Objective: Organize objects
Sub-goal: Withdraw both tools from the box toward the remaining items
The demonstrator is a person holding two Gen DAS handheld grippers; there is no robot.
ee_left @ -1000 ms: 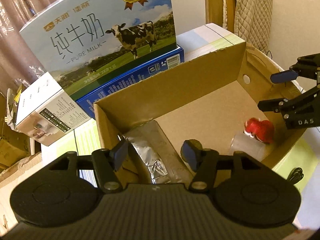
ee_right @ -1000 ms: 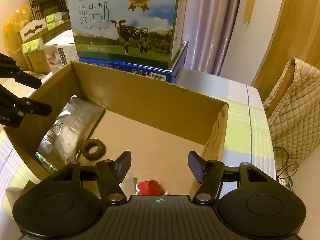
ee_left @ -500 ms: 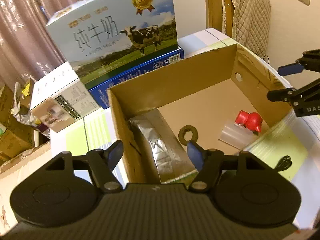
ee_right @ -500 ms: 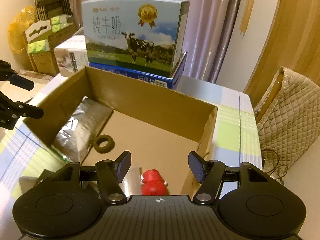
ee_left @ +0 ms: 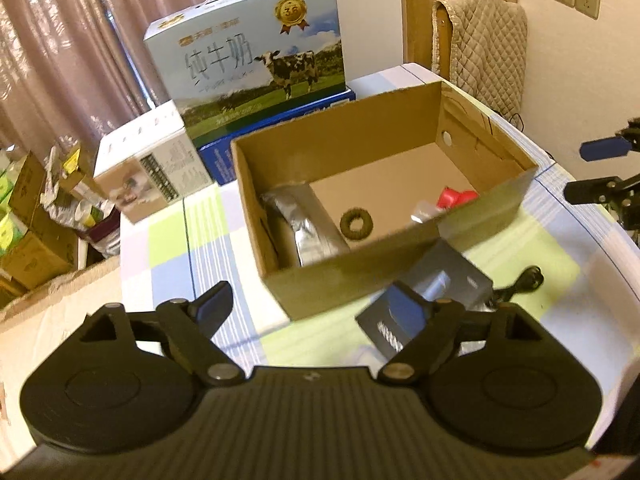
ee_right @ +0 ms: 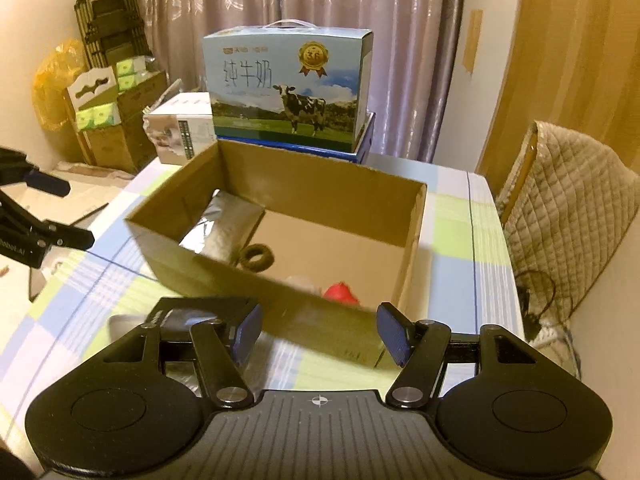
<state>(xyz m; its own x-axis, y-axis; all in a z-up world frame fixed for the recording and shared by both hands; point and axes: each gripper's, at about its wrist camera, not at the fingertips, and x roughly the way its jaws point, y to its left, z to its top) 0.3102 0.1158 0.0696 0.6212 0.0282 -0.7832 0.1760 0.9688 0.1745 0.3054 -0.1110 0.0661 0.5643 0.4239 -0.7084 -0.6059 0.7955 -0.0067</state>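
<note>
An open cardboard box (ee_left: 344,284) (ee_right: 264,292) stands on the checked tablecloth. Inside it lie a silver foil pouch (ee_left: 308,228) (ee_right: 220,228), a brown ring (ee_left: 356,225) (ee_right: 258,257) and a red-capped clear bottle (ee_left: 452,198) (ee_right: 340,293). A dark flat packet (ee_left: 436,284) (ee_right: 196,312) lies on the table just in front of the box. My left gripper (ee_left: 314,312) is open and empty, held back from the box's near wall. My right gripper (ee_right: 322,334) is open and empty, also in front of the box.
A milk carton case (ee_left: 256,64) (ee_right: 288,88) on a blue box stands behind the cardboard box, with a white box (ee_left: 152,168) to its left. A quilted chair back (ee_right: 568,208) is at the right. A black cable (ee_left: 524,280) lies near the table edge.
Both grippers have pulled back and up from inside the box to in front of it. The dark packet on the table has come into view.
</note>
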